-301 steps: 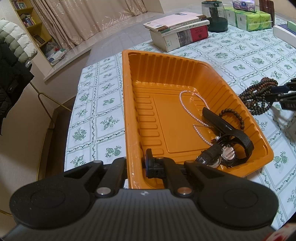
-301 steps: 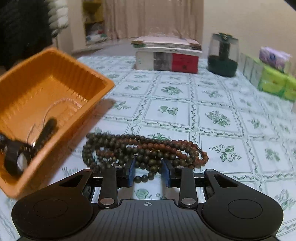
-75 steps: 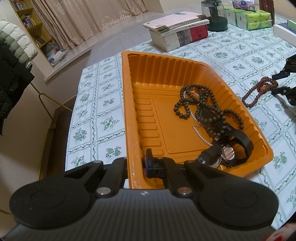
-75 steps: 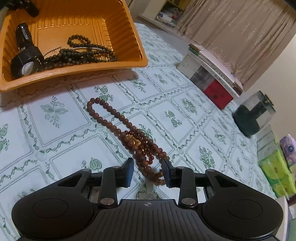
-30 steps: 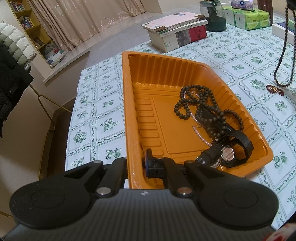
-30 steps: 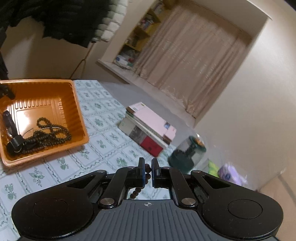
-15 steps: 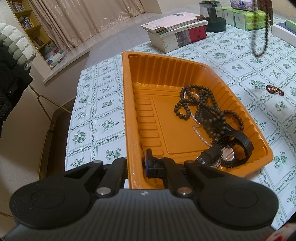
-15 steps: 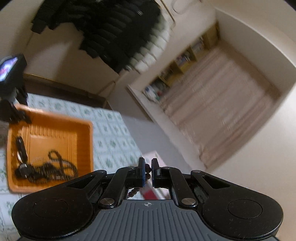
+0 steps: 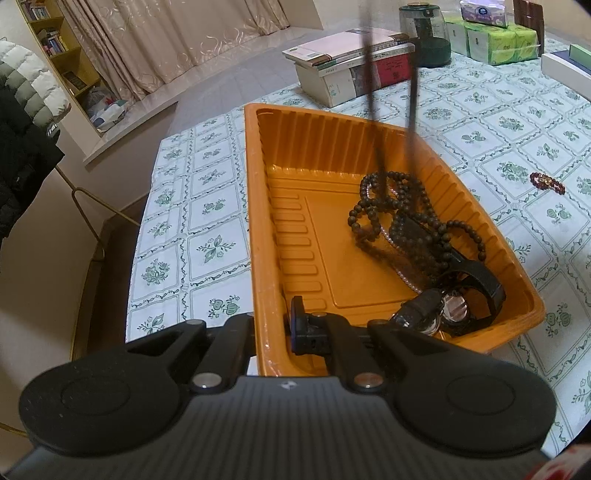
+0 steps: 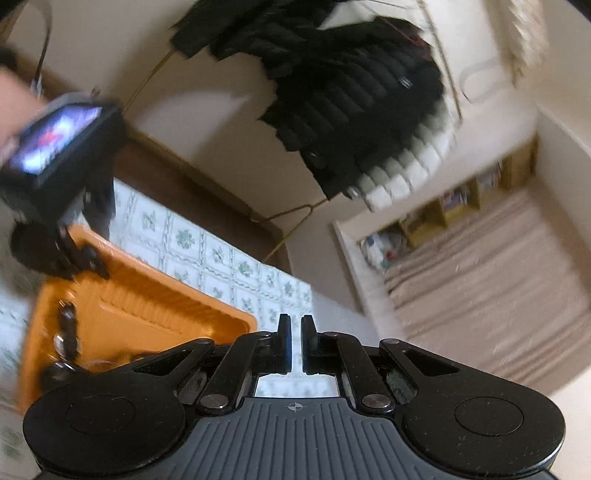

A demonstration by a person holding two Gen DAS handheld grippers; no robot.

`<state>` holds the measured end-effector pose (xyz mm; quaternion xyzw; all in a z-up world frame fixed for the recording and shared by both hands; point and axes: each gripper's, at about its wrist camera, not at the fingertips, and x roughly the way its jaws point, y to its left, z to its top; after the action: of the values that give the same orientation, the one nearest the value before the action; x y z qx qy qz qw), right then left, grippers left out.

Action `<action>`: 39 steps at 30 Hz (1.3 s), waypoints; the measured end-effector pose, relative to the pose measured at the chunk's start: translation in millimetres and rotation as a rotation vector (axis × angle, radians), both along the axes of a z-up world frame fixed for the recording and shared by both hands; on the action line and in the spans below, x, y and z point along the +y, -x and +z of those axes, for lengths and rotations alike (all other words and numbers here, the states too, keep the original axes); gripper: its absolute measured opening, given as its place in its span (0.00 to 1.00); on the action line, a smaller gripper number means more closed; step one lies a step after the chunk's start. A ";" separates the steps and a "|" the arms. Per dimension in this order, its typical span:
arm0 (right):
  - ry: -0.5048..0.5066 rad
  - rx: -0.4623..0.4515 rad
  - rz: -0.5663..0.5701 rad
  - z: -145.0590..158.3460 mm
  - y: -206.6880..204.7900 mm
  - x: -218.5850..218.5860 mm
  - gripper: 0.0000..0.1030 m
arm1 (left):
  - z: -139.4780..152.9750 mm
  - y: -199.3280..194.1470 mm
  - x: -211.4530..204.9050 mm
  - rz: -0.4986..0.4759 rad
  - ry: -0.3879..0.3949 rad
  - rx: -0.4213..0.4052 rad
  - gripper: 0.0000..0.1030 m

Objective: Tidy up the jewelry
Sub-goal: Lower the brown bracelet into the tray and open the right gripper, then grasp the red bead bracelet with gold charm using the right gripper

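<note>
My left gripper (image 9: pixel 271 325) is shut on the near wall of the orange tray (image 9: pixel 258 206). In the tray lie a dark bead necklace (image 9: pixel 399 214), a pearl strand and a black watch (image 9: pixel 454 302). A long brown bead strand (image 9: pixel 373 74) hangs blurred from above, its lower end over the tray's far right part. My right gripper (image 10: pixel 295 345) is high above the tray (image 10: pixel 147 314), with its jaws close together; the strand between them is not visible in its own view. A small red bracelet (image 9: pixel 546 181) lies on the tablecloth right of the tray.
A stack of books (image 9: pixel 351 66), a dark jar (image 9: pixel 424 33) and green tissue packs (image 9: pixel 491 37) stand at the table's far side. A boxed item (image 9: pixel 569 66) sits at the far right. A dark jacket (image 10: pixel 351 103) hangs by the wall.
My right gripper has swung left, carrying the hanging brown strand from over the tablecloth to over the tray. The left gripper and tray have not moved.
</note>
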<state>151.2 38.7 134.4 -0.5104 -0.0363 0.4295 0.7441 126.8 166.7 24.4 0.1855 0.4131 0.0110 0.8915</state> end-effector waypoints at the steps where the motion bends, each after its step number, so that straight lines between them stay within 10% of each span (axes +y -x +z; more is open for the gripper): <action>1: 0.014 -0.005 0.002 -6.1 -4.0 6.2 0.04 | -0.2 -0.4 -0.1 0.001 0.001 0.000 0.03; 13: -0.034 0.211 -0.106 -38.9 -35.2 3.1 0.01 | 0.1 0.9 1.2 0.000 0.008 -0.009 0.03; 25: -0.458 0.707 -0.571 -100.8 -36.2 -145.1 0.01 | 0.3 2.8 -0.6 0.007 0.000 -0.010 0.03; 39: -0.622 0.889 -0.872 -164.1 -16.6 -236.1 0.19 | 1.9 4.4 -0.7 0.006 -0.009 -0.009 0.03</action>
<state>167.7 -197.4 -29.7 -0.0172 0.3586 0.2295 0.9047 122.4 166.1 26.4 0.1879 0.4095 0.0165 0.8926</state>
